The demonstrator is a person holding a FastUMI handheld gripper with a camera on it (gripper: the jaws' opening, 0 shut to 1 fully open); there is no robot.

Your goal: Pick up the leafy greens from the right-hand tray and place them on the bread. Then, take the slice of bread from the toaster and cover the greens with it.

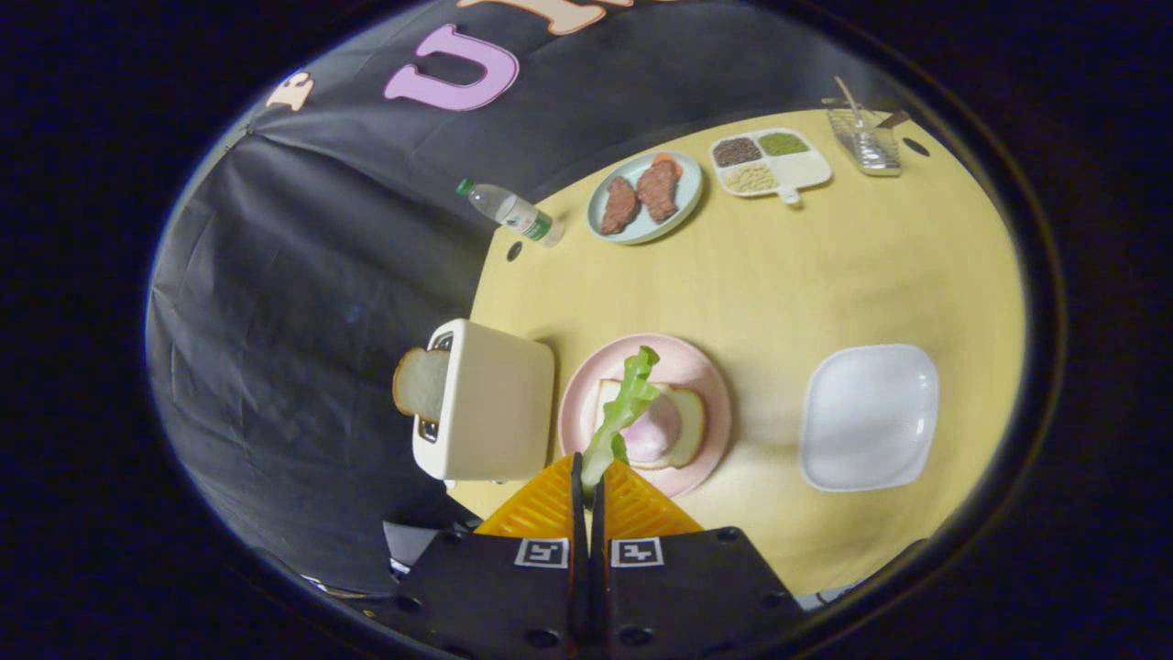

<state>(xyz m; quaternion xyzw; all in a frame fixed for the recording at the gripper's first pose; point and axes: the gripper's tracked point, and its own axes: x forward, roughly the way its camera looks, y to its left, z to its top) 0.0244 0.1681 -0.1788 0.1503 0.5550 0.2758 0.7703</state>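
Yellow wooden table [825, 275], round. White toaster [490, 403] left, bread slice [422, 383] poking from its slot. Empty white tray [869, 417] right. Pink plate [706, 385] between, just ahead of fingers, bearing bread [692, 426]. Gripper [589, 481] clenched on leafy greens [628, 403], leaf dangling over that bread.

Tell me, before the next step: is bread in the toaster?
In: a slice sticks out of the toaster slot; gripper shut on greens.
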